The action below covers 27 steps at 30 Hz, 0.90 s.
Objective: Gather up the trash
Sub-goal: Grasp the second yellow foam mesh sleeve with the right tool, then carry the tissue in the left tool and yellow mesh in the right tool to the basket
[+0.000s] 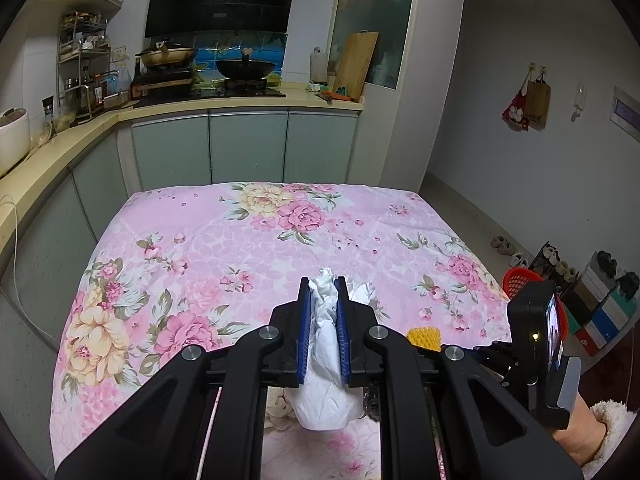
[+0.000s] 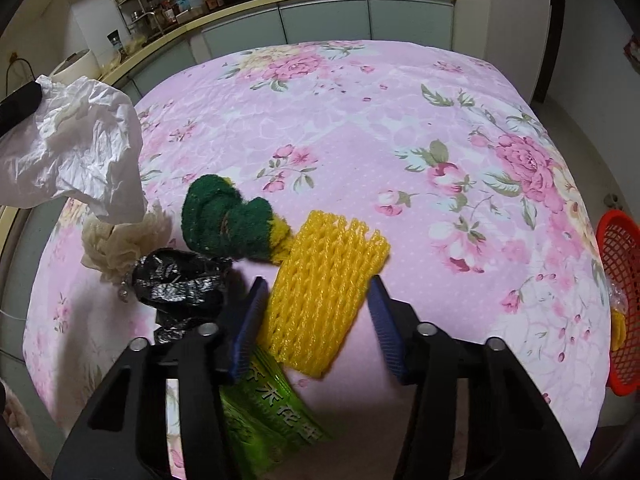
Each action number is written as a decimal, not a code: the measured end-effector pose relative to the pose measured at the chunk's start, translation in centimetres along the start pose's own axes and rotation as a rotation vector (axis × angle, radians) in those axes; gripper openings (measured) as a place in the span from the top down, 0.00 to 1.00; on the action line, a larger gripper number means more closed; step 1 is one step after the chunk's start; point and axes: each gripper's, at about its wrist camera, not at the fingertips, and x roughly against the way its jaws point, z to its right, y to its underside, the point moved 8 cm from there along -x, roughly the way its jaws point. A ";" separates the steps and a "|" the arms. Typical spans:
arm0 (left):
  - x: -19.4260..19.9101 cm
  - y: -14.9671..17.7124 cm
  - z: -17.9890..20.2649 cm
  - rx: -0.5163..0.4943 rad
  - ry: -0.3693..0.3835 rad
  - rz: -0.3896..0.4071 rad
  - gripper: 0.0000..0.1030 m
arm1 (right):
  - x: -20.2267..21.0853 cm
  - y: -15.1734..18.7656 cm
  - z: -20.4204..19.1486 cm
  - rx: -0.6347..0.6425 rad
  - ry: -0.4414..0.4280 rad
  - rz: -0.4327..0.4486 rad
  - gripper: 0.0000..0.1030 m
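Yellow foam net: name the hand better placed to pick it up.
Right. The right gripper stands open with the yellow foam net between its fingers, pads not yet pressing. The left gripper is shut on a white plastic bag.

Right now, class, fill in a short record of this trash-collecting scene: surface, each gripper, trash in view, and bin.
surface: table under a pink floral cloth
left gripper: shut on a white plastic bag
right gripper: open, its fingers either side of the yellow foam net
other trash: green scouring pad, black crumpled bag, green wrapper, cream mesh
bin: red basket at the table's right edge
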 end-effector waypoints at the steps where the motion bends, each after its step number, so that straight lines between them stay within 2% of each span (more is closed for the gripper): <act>1: 0.0 0.0 0.1 0.000 0.000 0.001 0.89 | 0.0 0.0 0.2 -0.002 -0.002 0.001 0.58; 6: -0.1 -0.2 0.6 -0.002 0.004 0.006 0.89 | 1.1 -0.2 0.9 -0.014 -0.006 0.025 0.68; 10: -0.1 -0.6 1.1 -0.005 0.012 0.016 0.89 | 2.2 -0.8 1.9 -0.032 -0.002 0.054 0.70; 15: -0.3 -1.4 2.0 -0.019 0.025 0.025 0.89 | 4.5 -1.7 2.8 -0.044 0.004 0.112 0.71; 27: 0.1 -4.6 5.3 -0.051 0.064 0.084 0.89 | 13.1 -5.4 4.5 -0.045 0.009 0.325 0.71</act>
